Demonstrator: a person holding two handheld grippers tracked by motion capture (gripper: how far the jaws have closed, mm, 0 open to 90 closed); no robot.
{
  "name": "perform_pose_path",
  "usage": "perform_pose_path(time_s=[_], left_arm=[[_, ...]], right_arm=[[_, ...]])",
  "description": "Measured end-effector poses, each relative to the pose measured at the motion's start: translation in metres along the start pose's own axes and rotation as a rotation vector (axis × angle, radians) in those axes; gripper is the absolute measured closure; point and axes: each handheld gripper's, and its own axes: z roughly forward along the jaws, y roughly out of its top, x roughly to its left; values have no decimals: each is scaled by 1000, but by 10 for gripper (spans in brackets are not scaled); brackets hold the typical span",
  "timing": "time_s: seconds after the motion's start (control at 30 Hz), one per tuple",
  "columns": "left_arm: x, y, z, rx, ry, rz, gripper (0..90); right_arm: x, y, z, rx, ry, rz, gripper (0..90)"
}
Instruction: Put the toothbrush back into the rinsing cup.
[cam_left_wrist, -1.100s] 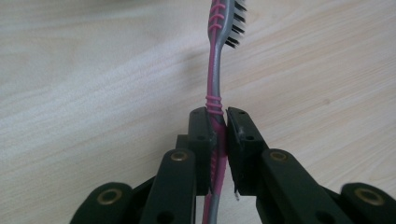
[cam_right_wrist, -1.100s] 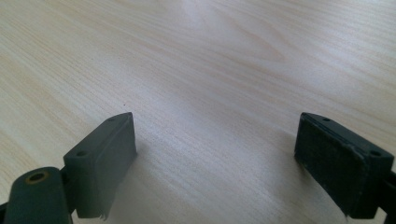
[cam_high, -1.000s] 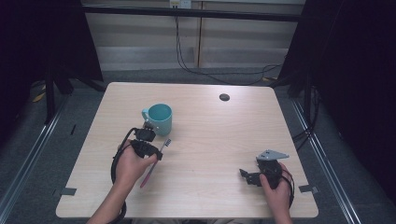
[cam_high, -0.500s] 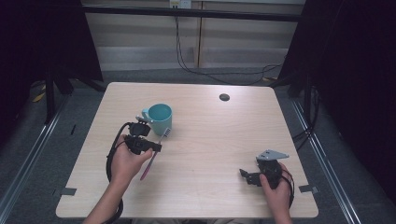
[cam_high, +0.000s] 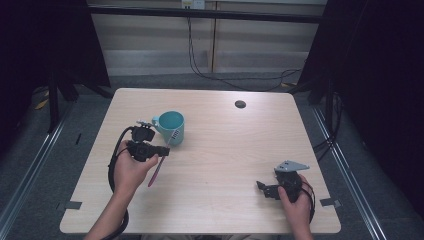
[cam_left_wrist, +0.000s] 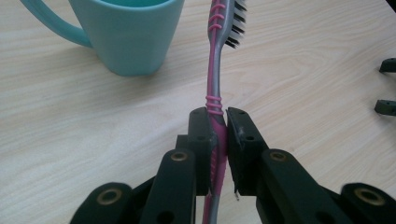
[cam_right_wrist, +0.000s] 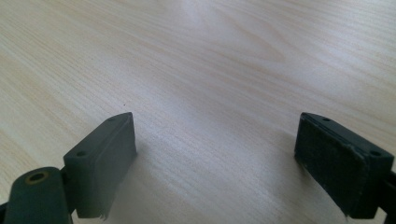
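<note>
High view: left gripper (cam_high: 162, 150) holds a pink-and-grey plastic toothbrush (cam_high: 156, 170) beside the teal ceramic mug (cam_high: 171, 127), bristles toward the rim, handle trailing back below the hand; likely staged for dropping in, though the tilt is hard to read here.

Left gripper view: jaws pinch the toothbrush (cam_left_wrist: 215, 88) mid-handle, mug (cam_left_wrist: 126, 32) ahead-left.

Right gripper view: right gripper (cam_right_wrist: 215, 154) spread wide over the pale wooden table (cam_right_wrist: 210, 56), empty, parked clear.

A light wooden table (cam_high: 225, 150) bears a teal mug (cam_high: 171, 126)
</note>
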Motion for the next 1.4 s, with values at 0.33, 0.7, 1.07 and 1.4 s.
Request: perform_pose_path(time_s=[0.33, 0.7, 1.07, 1.4], left_arm=[[5, 4, -6, -33, -18, -10, 808], [5, 10, -17, -121, 11, 4, 808], [6, 18, -20, -175, 7, -7, 808], [6, 25, -19, -202, 3, -7, 808]], right_arm=[[0, 0, 0, 0, 0, 0, 121], [0, 0, 0, 0, 0, 0, 121], [0, 0, 0, 0, 0, 0, 121], [0, 0, 0, 0, 0, 0, 120]])
